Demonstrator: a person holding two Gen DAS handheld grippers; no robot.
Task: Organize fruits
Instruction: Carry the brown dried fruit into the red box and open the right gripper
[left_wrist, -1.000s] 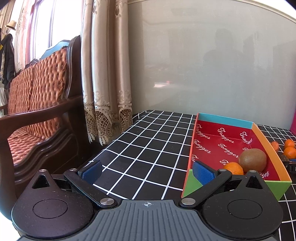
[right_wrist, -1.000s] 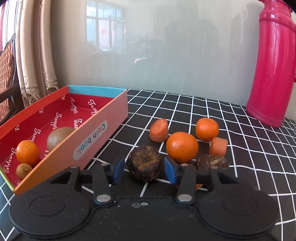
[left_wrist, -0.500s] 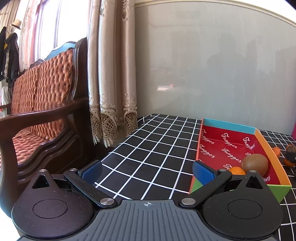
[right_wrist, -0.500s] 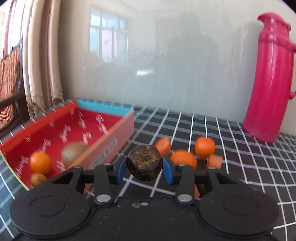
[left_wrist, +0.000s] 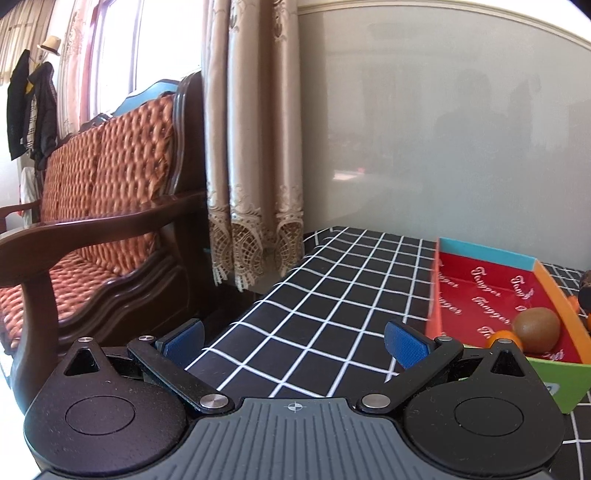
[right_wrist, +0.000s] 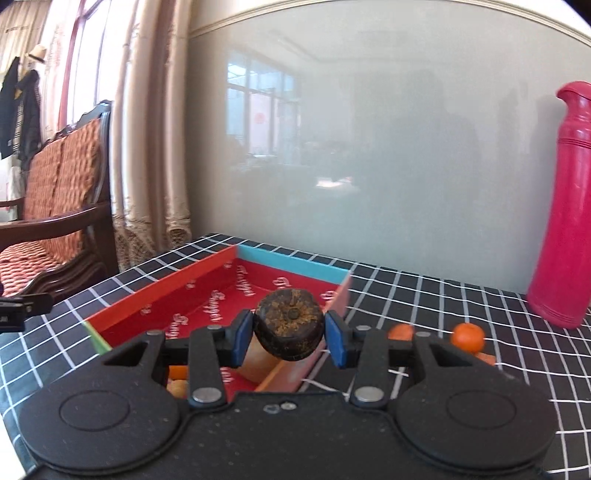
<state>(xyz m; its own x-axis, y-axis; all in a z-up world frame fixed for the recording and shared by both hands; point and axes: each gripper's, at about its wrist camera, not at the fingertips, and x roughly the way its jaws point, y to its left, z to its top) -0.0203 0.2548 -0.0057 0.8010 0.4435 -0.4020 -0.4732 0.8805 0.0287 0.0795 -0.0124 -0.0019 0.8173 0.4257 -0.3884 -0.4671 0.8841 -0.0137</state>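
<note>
Compared with one second ago, the right claw (right_wrist: 290, 338) has lifted the dark brown fruit (right_wrist: 290, 329) off the bench (right_wrist: 461, 373) and now holds it above the near end of the red tray (right_wrist: 162, 295). The fruit sits clamped between both blue pads (right_wrist: 337, 343). The left claw (left_wrist: 294, 345) stands released with nothing between its pads, over the checkered bench; the tray, holding a kiwi (left_wrist: 536, 329) and an orange (left_wrist: 504, 338), has shifted rightward in its view.
</note>
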